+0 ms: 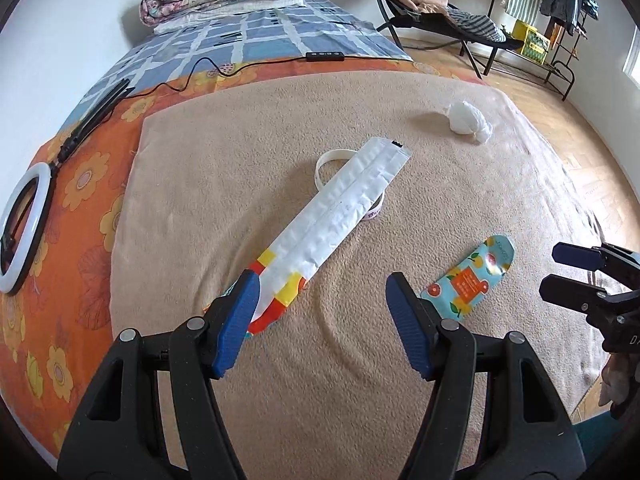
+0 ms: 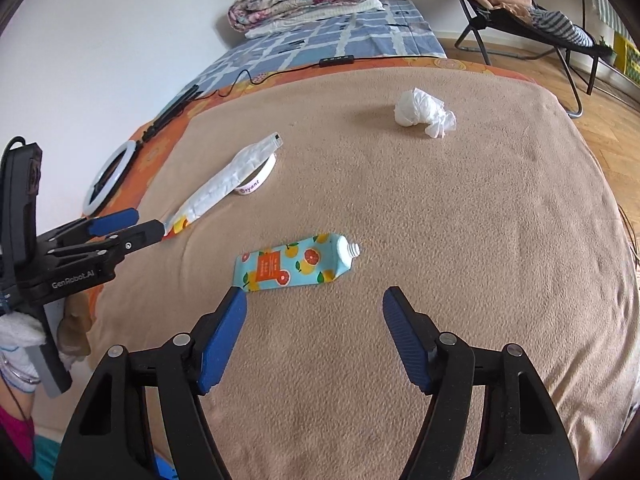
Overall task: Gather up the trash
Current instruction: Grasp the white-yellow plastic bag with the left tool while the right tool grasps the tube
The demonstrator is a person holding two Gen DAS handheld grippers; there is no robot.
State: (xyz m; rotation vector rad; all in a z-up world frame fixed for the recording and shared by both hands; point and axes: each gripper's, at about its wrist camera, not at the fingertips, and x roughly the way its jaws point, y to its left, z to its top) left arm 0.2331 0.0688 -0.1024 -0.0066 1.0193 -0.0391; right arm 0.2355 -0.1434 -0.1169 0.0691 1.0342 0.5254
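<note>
While both tongs hang over the tan blanket (image 2: 460, 200), each stands spread with nothing between the blue pads. Left gripper (image 1: 322, 300): its left pad overlaps the printed end of a long white wrapper (image 1: 340, 216), which runs away from the tips and lies across a white ring band (image 1: 332, 164); contact cannot be told. Right gripper (image 2: 314, 308): a flattened fruit-print tube (image 2: 294, 264) lies just ahead of its tips, nearer the left pad.

Only the right wrist view shows the tube's uncapped white nozzle and lettering on the band. Only the left wrist view shows the wrapper's centre seam and its full length.

Well beyond both: a crumpled white tissue (image 2: 424, 114). Off the blanket, left of the tongs, a ring light (image 1: 24, 228) on orange floral cloth (image 1: 84, 184).
</note>
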